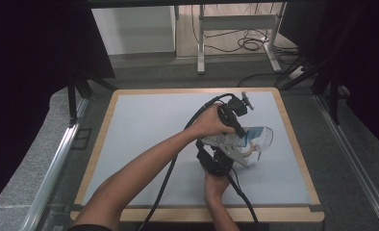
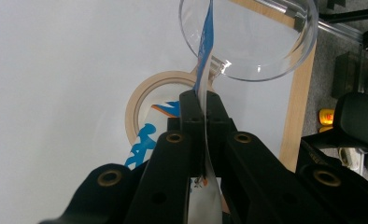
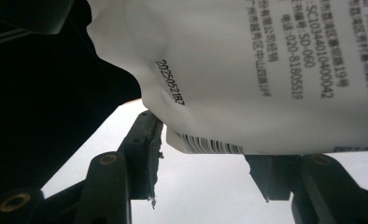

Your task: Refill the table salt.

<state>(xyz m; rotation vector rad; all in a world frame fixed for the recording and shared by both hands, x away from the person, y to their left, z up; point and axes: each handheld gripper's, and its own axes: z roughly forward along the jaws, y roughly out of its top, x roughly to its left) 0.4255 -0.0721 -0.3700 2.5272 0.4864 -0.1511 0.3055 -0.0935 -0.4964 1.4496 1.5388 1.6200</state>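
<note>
Packet (image 2: 205, 70) hangs over the mat's (image 1: 144, 144) right half, its edge pinched flat between your left gripper's (image 2: 200, 100) jaws, above the clear bowl (image 2: 266, 42) and a wooden ring (image 2: 138, 100). Your right gripper (image 3: 205, 154) stands spread, one jaw at each side of the packet's lower corner, not yet closed. Packet looks sealed; I judge opening and pouring are both left.
</note>
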